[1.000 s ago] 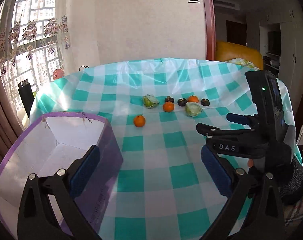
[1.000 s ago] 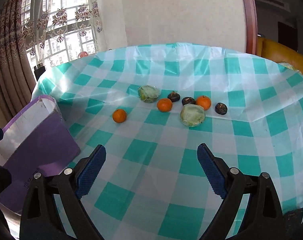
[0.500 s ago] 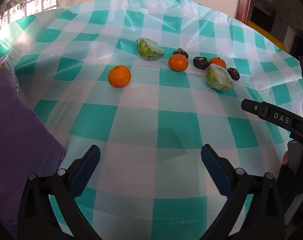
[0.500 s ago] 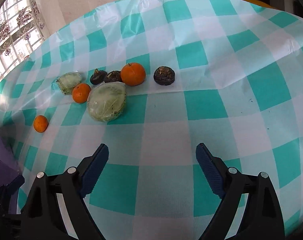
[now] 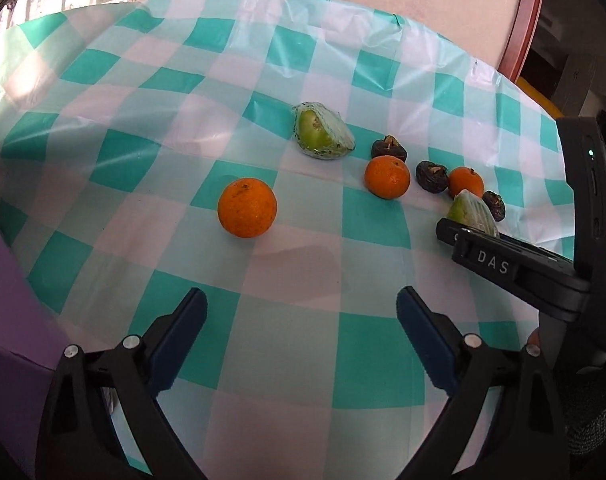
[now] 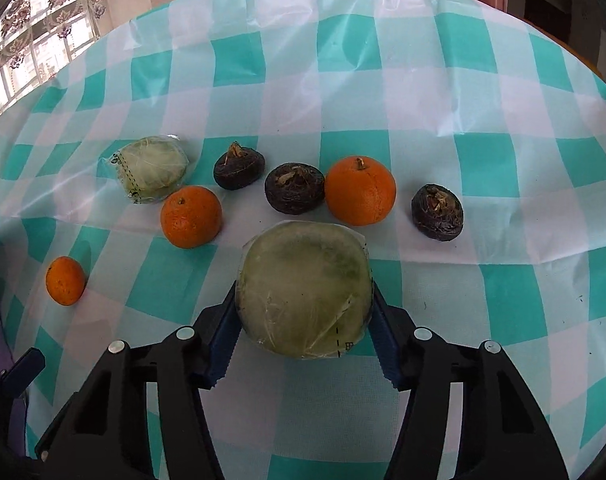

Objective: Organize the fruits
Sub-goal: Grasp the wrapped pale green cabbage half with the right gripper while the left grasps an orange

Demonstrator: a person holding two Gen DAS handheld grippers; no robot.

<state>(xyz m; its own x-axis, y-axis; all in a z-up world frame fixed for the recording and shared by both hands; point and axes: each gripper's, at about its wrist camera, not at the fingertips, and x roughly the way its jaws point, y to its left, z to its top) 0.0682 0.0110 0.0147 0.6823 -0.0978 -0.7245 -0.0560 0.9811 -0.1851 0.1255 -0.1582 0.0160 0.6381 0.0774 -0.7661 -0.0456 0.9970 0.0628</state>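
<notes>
My right gripper (image 6: 303, 312) is shut on a plastic-wrapped green fruit (image 6: 305, 288), its blue pads pressing both sides. Beyond it lie two oranges (image 6: 359, 191) (image 6: 191, 216), three dark brown fruits (image 6: 294, 188) (image 6: 239, 167) (image 6: 437, 211), a second wrapped green fruit (image 6: 153, 168) and a small orange (image 6: 65, 280) at the left. My left gripper (image 5: 301, 324) is open and empty above the cloth, short of that lone orange (image 5: 247, 207). The right gripper's body (image 5: 515, 268) shows at the left wrist view's right edge.
A purple box (image 5: 7, 300) stands at the left, close to my left gripper. The round table carries a teal and white checked plastic cloth (image 6: 423, 80). A wall, a window and a wooden door frame lie beyond the far edge.
My right gripper moved forward and closed on the near wrapped green fruit. My left gripper moved forward and down toward the lone orange, staying open.
</notes>
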